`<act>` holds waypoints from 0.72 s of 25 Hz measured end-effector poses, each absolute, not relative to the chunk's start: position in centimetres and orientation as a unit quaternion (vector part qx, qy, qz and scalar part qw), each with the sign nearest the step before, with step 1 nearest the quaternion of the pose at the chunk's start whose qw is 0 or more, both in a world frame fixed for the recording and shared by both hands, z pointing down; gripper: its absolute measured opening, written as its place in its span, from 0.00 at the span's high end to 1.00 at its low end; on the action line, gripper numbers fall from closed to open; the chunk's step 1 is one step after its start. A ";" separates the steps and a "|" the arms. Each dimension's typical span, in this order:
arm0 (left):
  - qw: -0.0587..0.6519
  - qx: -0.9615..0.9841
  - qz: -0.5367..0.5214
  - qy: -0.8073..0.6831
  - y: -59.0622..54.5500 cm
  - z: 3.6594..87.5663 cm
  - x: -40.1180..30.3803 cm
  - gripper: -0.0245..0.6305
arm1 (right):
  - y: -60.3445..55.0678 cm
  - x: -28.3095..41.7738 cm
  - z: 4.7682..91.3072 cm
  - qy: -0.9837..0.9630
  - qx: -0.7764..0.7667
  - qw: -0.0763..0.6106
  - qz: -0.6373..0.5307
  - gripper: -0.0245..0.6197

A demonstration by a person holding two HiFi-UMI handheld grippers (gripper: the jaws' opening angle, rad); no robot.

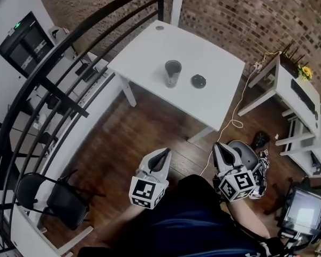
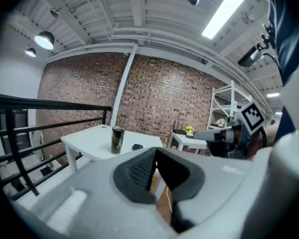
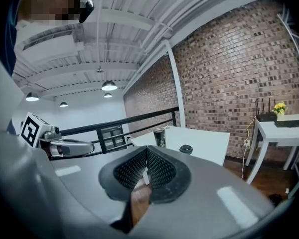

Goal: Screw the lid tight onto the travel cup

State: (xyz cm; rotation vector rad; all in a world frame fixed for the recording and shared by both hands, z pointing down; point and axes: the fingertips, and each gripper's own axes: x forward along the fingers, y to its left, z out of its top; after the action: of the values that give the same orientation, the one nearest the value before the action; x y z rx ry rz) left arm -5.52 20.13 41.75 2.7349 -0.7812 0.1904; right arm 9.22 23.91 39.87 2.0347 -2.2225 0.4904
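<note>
Both claws sit low and close to my body here, well back from the table. The left claw is pressed fully together with nothing in it; in the left gripper view the dark pads meet at the tip. Same for the right claw: its ribbed pads are squeezed against each other and it's empty. Both tips point forward toward the table, over the wood floor.

The travel cup stands upright on the white table, roughly in the middle, open at the top. The lid lies flat on the tabletop just beside the cup, on its right in the head view. The two are close but apart, so the lid isn't on the cup yet. Neither claw is anywhere near either one.

Around that, a black railing curves along the left side, with a black folding chair beyond it. There's a brick wall behind the table. Off to the right stands a white shelf unit with a yellow flower on top.
</note>
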 end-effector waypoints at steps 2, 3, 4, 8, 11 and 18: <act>0.131 0.950 0.071 -0.275 18.2 42.0 -5.3 0.96 | 22.1 10.1 40.1 -0.725 0.667 0.050 0.162 0.95; 0.124 0.951 0.074 -0.274 17.4 42.1 -5.0 0.96 | 21.1 10.7 40.2 -0.725 0.667 0.054 0.163 0.95; 0.122 0.953 0.077 -0.267 16.7 42.2 -4.6 0.96 | 20.1 11.3 40.5 -0.726 0.666 0.056 0.164 0.95; 0.128 0.958 0.103 -0.235 13.7 43.1 -2.0 0.96 | 14.9 13.9 41.9 -0.740 0.650 0.054 0.167 0.95; 0.110 0.949 0.121 -0.269 9.3 43.5 -0.3 0.96 | 10.2 16.4 43.1 -0.752 0.635 0.050 0.173 0.95; 0.101 0.933 0.147 -0.313 1.5 43.1 5.3 0.96 | 2.2 22.3 45.2 -0.763 0.608 0.091 0.198 0.95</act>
State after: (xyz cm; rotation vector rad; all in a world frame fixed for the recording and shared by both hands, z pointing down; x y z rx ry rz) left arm 5.32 1.50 43.13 2.7552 -0.9236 0.4353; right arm 22.27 2.19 45.21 1.8086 -2.2683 0.5889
